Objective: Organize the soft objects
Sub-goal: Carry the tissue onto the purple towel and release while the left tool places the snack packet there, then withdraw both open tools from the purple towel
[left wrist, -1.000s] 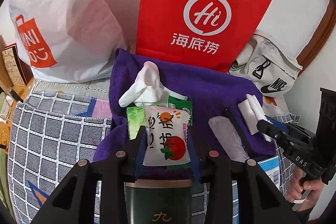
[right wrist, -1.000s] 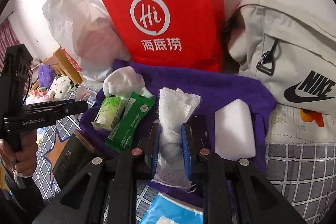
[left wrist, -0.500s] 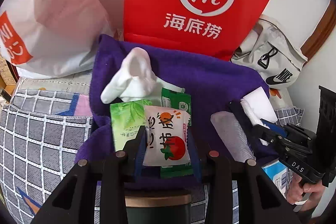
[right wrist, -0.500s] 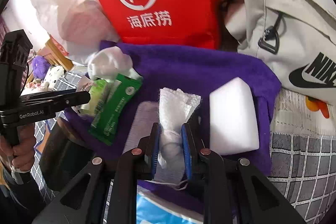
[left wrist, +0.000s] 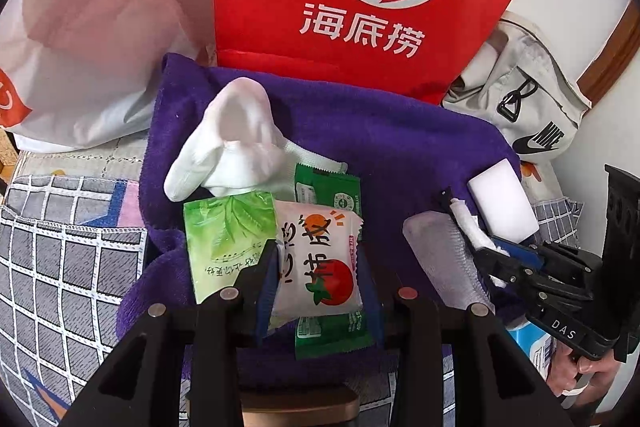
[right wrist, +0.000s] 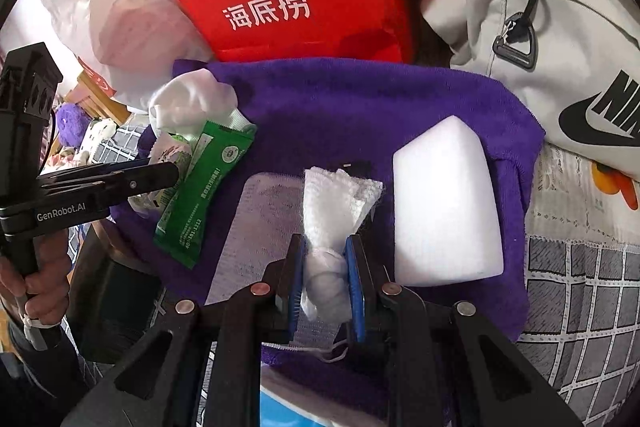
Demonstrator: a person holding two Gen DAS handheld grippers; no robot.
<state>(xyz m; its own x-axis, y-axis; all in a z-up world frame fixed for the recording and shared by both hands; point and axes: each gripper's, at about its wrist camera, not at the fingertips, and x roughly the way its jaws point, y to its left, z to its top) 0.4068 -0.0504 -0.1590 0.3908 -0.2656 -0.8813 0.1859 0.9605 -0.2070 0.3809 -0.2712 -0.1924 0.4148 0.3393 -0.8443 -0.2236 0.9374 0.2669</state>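
Left wrist view: the left claw (left wrist: 316, 267) pinches a tomato-print packet (left wrist: 318, 259) over the purple towel (left wrist: 400, 147); the right claw (right wrist: 326, 267) clamps a white gauze wad (right wrist: 334, 207) beside the white sponge (right wrist: 444, 207).

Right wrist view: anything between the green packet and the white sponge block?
Yes: a pale mask flat on the purple towel, and the white cloth in the right gripper.

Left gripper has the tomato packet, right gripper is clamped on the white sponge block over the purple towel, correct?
Not quite. The right gripper is shut on the white gauze cloth; the white sponge block lies untouched beside it on the purple towel, as the right wrist view shows. The left gripper does hold the tomato packet.
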